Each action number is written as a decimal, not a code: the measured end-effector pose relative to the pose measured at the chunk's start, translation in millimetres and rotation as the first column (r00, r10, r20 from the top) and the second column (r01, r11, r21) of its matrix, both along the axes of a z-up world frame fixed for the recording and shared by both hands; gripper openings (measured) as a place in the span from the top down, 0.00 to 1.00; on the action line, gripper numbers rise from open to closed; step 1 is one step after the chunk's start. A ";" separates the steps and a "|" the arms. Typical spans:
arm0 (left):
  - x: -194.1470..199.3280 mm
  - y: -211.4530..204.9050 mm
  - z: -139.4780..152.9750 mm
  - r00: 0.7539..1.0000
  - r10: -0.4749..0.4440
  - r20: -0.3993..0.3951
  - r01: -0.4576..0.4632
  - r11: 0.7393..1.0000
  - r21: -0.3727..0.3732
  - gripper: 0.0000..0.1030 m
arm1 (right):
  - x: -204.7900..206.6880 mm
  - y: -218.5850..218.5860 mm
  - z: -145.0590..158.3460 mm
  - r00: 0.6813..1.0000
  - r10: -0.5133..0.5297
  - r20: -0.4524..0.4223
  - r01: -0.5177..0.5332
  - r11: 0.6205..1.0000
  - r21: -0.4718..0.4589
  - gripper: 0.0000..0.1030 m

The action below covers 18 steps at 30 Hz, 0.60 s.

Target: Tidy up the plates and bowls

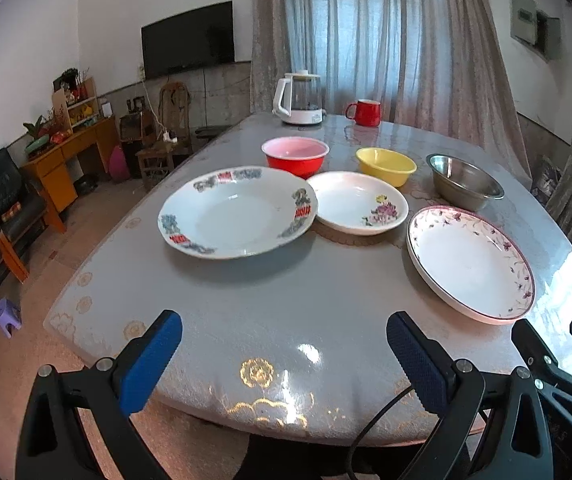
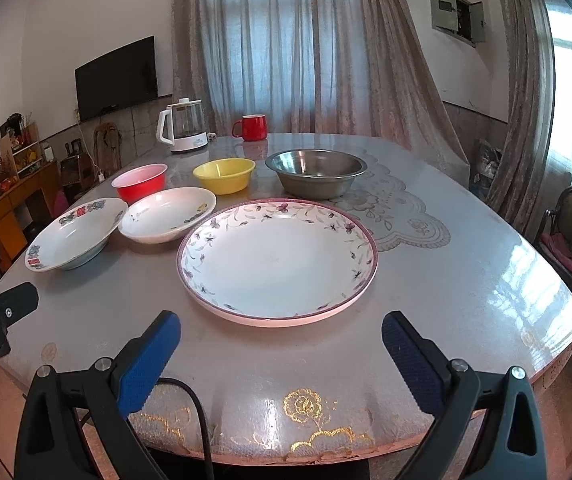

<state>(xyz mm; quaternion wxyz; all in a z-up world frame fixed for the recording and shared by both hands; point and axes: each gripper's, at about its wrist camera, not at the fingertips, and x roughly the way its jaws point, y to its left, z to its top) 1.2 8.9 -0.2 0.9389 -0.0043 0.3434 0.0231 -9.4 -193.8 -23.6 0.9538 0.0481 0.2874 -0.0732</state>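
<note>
Stock on the table (image 2: 466,280), nothing stacked yet: ahead of my right gripper (image 2: 281,330), spread wide and empty, the vine-rimmed plate (image 2: 277,256); beyond it the steel bowl (image 2: 316,178) and yellow bowl (image 2: 223,174). Ahead of my left gripper (image 1: 283,330), likewise wide and empty, the crest-patterned plate (image 1: 237,212); beyond, the flower plate (image 1: 360,208) and red bowl (image 1: 294,156). I judge all sorting remains.
</note>
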 end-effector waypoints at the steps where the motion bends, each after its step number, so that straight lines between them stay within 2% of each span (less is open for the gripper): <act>1: 0.4 -1.0 0.8 1.000 -0.002 0.005 0.002 1.000 -0.001 0.00 | 1.9 0.2 0.1 1.000 0.001 -0.001 -0.001 1.000 0.003 0.00; 6: 1.7 -6.3 1.7 1.000 -0.025 0.011 0.025 1.000 -0.005 0.00 | -0.1 -3.3 1.6 1.000 0.000 0.023 0.000 1.000 0.005 0.00; 10: 0.9 -8.6 1.4 1.000 -0.029 0.006 0.029 1.000 0.008 0.00 | 3.1 -10.9 -2.0 1.000 -0.022 -0.001 0.022 0.999 0.031 0.00; 18: -3.3 -5.9 2.2 0.999 -0.045 0.025 0.045 0.999 -0.025 0.00 | 1.2 -7.8 -2.3 1.000 -0.020 -0.002 0.020 1.000 0.022 0.00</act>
